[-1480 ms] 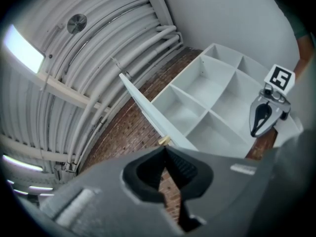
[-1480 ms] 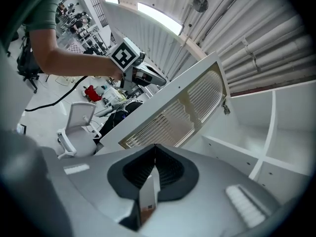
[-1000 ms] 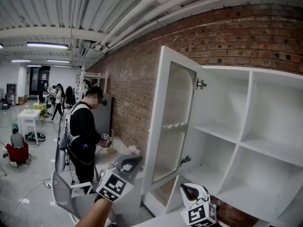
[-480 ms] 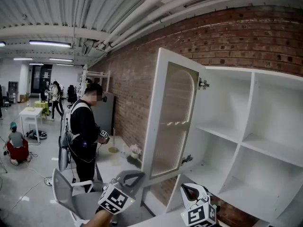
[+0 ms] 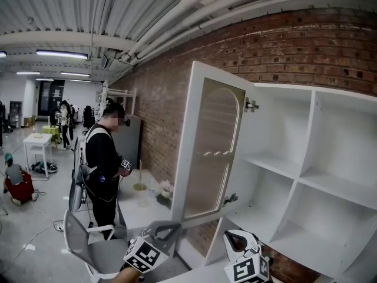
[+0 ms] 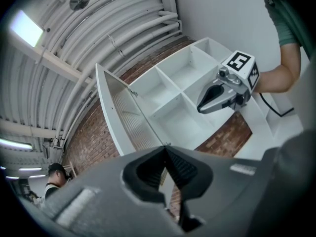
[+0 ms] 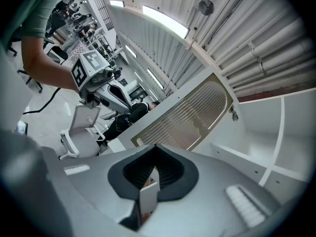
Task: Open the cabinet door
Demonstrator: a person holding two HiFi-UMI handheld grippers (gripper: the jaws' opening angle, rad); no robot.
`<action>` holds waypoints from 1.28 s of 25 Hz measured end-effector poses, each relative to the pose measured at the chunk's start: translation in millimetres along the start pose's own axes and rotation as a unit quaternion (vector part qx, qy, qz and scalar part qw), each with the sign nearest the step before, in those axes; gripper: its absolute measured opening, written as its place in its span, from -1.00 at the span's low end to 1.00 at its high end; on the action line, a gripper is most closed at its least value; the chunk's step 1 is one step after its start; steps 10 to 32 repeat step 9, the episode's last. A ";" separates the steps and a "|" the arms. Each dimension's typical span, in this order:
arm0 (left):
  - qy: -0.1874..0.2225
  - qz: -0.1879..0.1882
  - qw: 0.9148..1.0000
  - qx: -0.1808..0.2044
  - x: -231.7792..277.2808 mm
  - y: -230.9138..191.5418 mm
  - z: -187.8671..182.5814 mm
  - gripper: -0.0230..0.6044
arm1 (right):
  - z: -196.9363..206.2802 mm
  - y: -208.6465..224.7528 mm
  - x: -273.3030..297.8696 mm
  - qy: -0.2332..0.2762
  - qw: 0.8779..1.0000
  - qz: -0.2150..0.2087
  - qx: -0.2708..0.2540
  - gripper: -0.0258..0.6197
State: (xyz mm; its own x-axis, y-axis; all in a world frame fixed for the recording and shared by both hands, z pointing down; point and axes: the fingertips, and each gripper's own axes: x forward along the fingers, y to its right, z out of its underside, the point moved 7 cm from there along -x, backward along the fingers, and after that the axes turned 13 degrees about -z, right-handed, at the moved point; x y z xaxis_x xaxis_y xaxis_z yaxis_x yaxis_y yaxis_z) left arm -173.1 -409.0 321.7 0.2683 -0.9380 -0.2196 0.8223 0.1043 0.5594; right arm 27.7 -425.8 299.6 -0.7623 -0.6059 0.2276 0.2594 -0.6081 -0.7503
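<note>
The white cabinet (image 5: 306, 175) stands against the brick wall, its shelves bare. Its door (image 5: 212, 152), white-framed with a ribbed glass panel, stands swung out to the left; it also shows as the door (image 6: 123, 117) and the door (image 7: 187, 117) in the two gripper views. My left gripper (image 5: 175, 226) hangs below the door's lower edge, apart from it, shut with nothing in it. My right gripper (image 5: 230, 236) sits low in front of the cabinet, jaws together and empty. The left gripper view shows the right gripper (image 6: 201, 106) before the shelves.
A person in black (image 5: 103, 164) stands to the left of the door beside the brick wall (image 5: 294, 46). A grey office chair (image 5: 88, 246) is just left of my left gripper. Further back are a white table (image 5: 38, 143) and a crouching person (image 5: 15, 184).
My left gripper has sunk from beside the door's lower corner to well below it. The door stays swung open. The right gripper has kept still.
</note>
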 end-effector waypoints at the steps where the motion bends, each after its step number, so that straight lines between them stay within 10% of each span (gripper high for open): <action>1: -0.002 0.000 1.000 0.000 0.1 0.8 1.5 -0.92 | 0.8 0.4 -0.1 0.000 1.000 0.000 0.000 -0.91; 32: -0.013 0.002 1.000 -0.007 6.1 5.7 14.2 -0.92 | 11.5 6.0 1.0 -0.002 1.000 -0.002 0.005 -0.91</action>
